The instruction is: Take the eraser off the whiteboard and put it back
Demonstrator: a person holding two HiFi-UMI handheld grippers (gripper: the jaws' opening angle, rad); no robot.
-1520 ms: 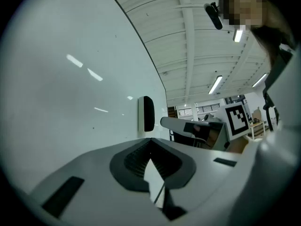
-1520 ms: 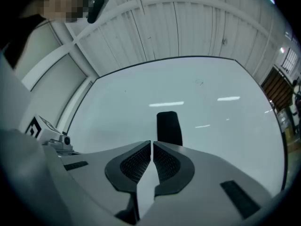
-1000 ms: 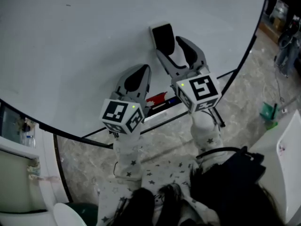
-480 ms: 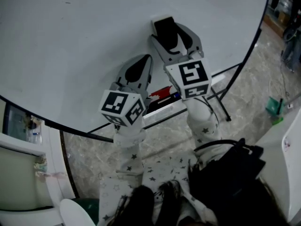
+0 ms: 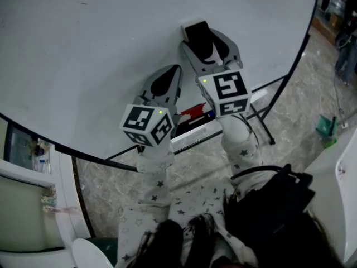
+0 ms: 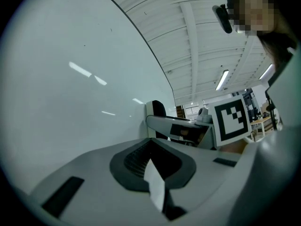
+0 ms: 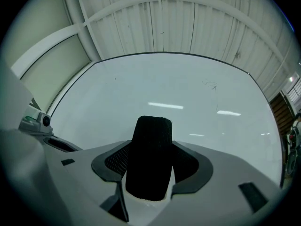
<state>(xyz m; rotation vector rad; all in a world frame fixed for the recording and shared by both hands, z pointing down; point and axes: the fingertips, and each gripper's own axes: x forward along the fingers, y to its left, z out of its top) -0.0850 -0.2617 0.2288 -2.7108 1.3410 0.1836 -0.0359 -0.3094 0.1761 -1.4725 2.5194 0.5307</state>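
While the left tongs (image 5: pixel 170 74) hang low beside the whiteboard (image 5: pixel 95 54), jaws drawn together on nothing, the business is all further right. Just below the whiteboard's bottom edge sits the tray (image 5: pixel 196 133) with a red marker (image 5: pixel 189 113) in it, untouched. Right again and higher up the whiteboard, there's the eraser (image 5: pixel 196 37), flat on the surface. The right tongs (image 5: pixel 202 35) are spread wide with one jaw on either side of it, straddling it, and I don't see the pads biting yet. So I'd call this the take-off step, right at the grasp. Next the jaws need to close squarely on the eraser's two long sides, then pull straight away from the whiteboard so it doesn't skid or twist out. Views, now: only the head view gives us the tray and both tongs against the whiteboard together. The left gripper view catches the eraser edge-on, its pale side toward the whiteboard, plus the right tongs' marker cube (image 6: pixel 230 119). The right gripper view alone shows the eraser's dark body filling the gap between the pads, with almost no room to spare.
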